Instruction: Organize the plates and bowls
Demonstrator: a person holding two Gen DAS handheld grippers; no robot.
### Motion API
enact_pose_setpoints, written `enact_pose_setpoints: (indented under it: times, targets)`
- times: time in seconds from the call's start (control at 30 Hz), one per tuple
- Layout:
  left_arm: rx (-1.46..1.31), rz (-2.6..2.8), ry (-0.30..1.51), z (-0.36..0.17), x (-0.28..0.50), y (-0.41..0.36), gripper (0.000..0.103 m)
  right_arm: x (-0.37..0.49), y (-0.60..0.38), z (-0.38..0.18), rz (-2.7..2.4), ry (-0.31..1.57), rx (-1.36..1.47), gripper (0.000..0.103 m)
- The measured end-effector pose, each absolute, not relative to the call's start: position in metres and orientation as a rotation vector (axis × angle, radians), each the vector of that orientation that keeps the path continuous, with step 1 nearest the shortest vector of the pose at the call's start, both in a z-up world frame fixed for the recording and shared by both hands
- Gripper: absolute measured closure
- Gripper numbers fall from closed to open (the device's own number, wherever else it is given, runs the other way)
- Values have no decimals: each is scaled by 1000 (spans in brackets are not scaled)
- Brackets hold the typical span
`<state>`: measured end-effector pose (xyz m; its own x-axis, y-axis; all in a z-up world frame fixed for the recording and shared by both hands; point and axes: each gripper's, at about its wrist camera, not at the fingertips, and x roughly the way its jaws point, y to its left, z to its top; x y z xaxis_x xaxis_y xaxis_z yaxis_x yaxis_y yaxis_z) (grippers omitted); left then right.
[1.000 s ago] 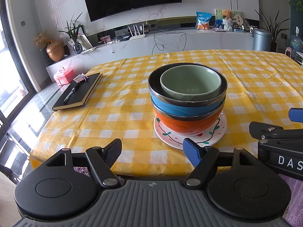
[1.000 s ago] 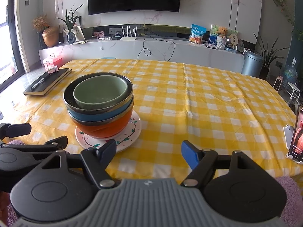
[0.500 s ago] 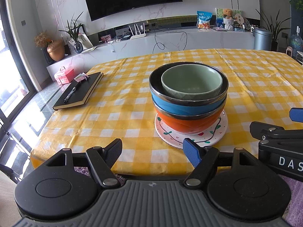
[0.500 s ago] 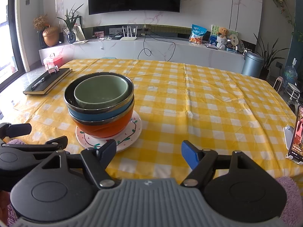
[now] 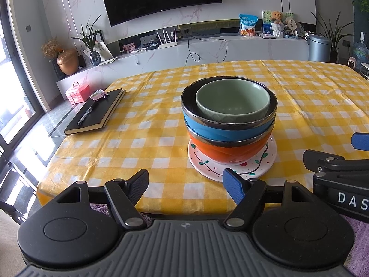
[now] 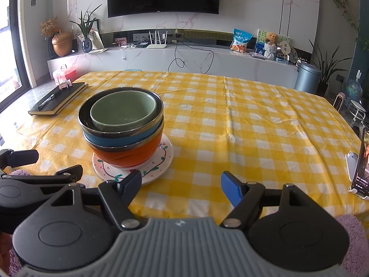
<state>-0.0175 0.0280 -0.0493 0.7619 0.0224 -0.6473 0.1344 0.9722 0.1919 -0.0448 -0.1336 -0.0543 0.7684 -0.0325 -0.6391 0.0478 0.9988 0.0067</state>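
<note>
Left claw (image 5: 185,182) spread wide, nothing between fingers, at near table (image 5: 138,138) edge. Right claw (image 6: 181,183) likewise spread, empty. Green bowl (image 5: 233,102) nested in blue bowl (image 5: 228,131), blue in orange bowl (image 5: 230,152), stack on white patterned plate (image 5: 265,161) just beyond claws. Black notebook (image 5: 96,113) with pen (image 5: 84,115) far left.

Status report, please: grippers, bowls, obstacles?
Left gripper, right gripper open, empty. Green bowl in blue bowl in orange bowl, on plate. Nothing in the way.
</note>
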Motion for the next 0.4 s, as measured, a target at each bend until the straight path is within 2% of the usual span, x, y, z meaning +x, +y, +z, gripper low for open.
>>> enact_pose_setpoints:
  times: [0.4]
  targets:
    - [232, -63, 699, -46, -18, 27, 17, -45, -132, -56, -38, 695, 22, 28]
